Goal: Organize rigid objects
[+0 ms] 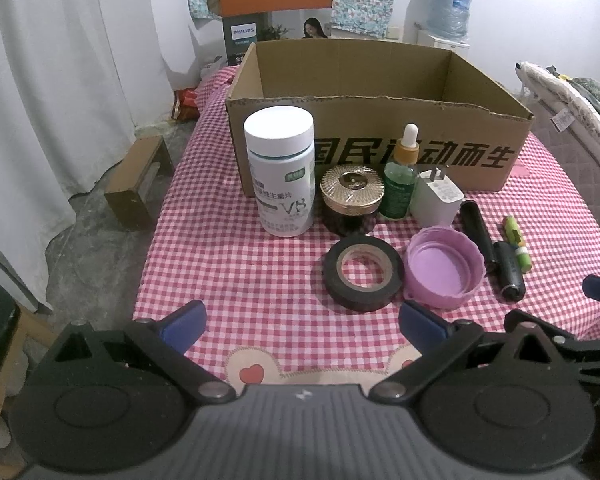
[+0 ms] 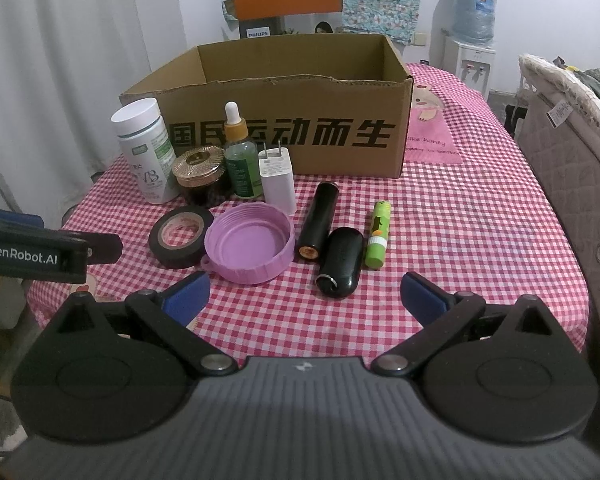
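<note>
An open cardboard box [image 1: 380, 152] [image 2: 284, 136] stands at the back of the red-checked table. In front of it stand a white pill bottle [image 1: 282, 172] [image 2: 146, 152], a gold-lidded jar [image 1: 352, 198] [image 2: 199, 174], a green dropper bottle [image 1: 400, 180] [image 2: 241, 160] and a white charger [image 1: 436, 200] [image 2: 278, 184]. Nearer lie a black tape roll [image 1: 362, 276] [image 2: 180, 236], a purple lid [image 1: 444, 270] [image 2: 250, 248], a black tube [image 1: 478, 228] [image 2: 319, 222], a black oval case [image 1: 510, 276] [image 2: 338, 262] and a green stick [image 1: 518, 248] [image 2: 378, 234]. My left gripper [image 1: 302, 326] and right gripper [image 2: 304, 296] are open, empty, short of the objects.
The left gripper's body [image 2: 32, 248] shows at the left edge of the right wrist view. A quilted bed or sofa edge [image 2: 560, 152] runs along the table's right side. A Philips carton [image 1: 274, 8] and a water dispenser [image 2: 472, 40] stand behind. A small brown stool [image 1: 140, 184] sits on the floor left.
</note>
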Tool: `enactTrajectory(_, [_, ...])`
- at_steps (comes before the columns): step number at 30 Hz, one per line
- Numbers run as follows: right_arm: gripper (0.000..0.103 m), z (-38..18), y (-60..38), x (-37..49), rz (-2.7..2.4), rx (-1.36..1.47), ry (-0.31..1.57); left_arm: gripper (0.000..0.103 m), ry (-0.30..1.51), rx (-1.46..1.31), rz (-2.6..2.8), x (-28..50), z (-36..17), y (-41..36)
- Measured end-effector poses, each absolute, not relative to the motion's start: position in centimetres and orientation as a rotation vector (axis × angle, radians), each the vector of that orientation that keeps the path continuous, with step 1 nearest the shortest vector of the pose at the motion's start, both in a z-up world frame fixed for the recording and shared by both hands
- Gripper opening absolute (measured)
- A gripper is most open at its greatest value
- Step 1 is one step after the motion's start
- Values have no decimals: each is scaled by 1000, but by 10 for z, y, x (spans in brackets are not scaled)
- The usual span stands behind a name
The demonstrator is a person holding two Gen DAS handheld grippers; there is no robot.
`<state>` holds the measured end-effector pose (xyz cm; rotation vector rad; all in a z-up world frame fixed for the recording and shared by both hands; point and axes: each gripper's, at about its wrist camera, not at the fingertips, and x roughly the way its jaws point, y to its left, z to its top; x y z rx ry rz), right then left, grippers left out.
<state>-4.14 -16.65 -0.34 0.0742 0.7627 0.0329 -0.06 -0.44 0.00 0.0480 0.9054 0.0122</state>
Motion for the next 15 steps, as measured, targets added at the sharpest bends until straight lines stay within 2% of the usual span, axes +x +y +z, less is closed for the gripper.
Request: enactTrajectory(15, [102,-3,-166,-41,37,73,760,103,903,56,14,-1,0,-4])
